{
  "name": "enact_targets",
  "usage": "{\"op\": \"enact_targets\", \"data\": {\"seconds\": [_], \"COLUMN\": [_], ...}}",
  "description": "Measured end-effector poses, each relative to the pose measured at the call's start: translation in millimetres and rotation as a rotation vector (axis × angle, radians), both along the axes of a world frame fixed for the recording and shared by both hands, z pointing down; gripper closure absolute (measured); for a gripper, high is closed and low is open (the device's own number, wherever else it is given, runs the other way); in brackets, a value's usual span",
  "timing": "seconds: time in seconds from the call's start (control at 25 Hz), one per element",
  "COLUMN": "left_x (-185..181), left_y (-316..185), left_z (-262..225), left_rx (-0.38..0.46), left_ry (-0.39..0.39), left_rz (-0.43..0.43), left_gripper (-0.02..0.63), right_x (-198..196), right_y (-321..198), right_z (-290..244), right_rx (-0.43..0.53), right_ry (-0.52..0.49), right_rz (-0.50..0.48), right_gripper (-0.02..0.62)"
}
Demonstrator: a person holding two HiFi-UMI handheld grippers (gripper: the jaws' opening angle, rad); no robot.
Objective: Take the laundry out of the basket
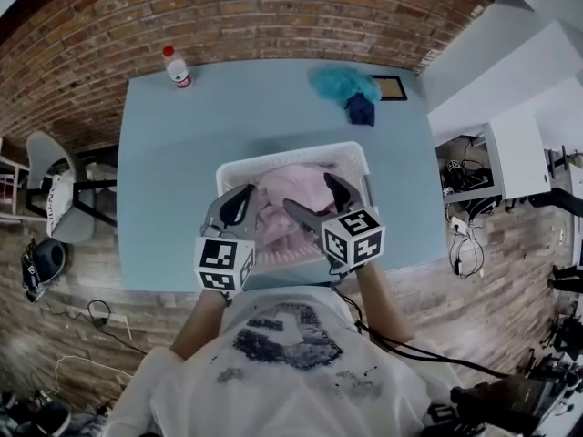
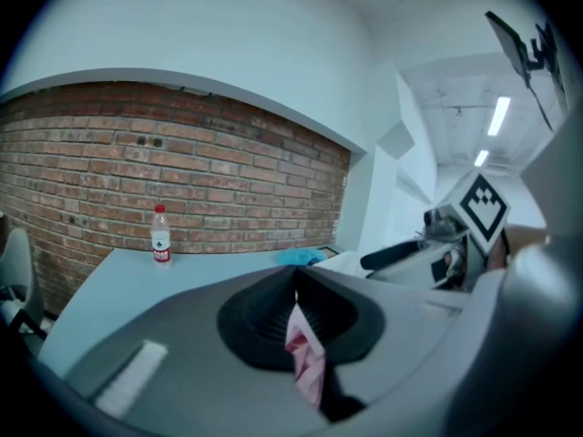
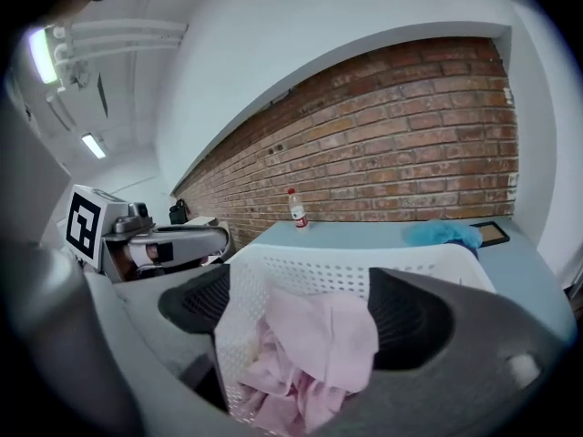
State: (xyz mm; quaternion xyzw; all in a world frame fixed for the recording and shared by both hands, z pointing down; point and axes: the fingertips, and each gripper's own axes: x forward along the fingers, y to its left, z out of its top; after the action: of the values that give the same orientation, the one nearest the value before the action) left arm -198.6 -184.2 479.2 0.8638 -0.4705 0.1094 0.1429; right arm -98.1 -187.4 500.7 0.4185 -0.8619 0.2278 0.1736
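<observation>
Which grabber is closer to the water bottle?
Left. The left gripper is over the basket's left edge, the side where the bottle stands. The right gripper is over the basket's middle, farther away.

head view: steeply down over bench (image 1: 155, 198)
gripper views: low, close, facing brick wall (image 2: 182, 171)
shared by all: bottle (image 1: 177, 66)
head and right: basket (image 1: 291, 151)

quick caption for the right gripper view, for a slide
Open right tongs facing pink laundry in a white basket, water bottle on the blue table behind, brick wall beyond.
</observation>
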Motion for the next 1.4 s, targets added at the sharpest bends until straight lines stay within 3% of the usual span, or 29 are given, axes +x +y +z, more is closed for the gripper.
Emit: {"op": "enact_targets", "data": {"seconds": [0.04,0.2,0.44,0.76,1.16,1.4], "left_x": [0,1,-1,-6,-10,-13], "left_y": [-1,-5,-8,-15,-25,-30], "left_z": [0,-1,1,5,15,25], "left_rx": [0.0,0.001,-0.007,-0.019,-0.051,-0.076], "left_ry": [0.001,0.006,0.007,0.007,-0.005,-0.032], "left_rz": [-0.002,-0.007,-0.016,-0.028,-0.031,-0.03], "left_gripper": [0.615,0.615,0.615,0.615,0.615,0.615], "right_x": [-2,-14,-18,-28,-36,-36], "right_y": [-1,4,10,10,5,-3], "right_z": [5,33,83,123,158,177], "right_rx": [-0.013,-0.095,-0.183,-0.275,-0.34,-0.352], "right_ry": [0.005,0.079,0.27,0.386,0.408,0.484], "right_rz": [-0.011,-0.102,-0.208,-0.307,-0.347,-0.374], "right_gripper": [0.102,0.006,0.005,0.005,0.005,0.005]}}
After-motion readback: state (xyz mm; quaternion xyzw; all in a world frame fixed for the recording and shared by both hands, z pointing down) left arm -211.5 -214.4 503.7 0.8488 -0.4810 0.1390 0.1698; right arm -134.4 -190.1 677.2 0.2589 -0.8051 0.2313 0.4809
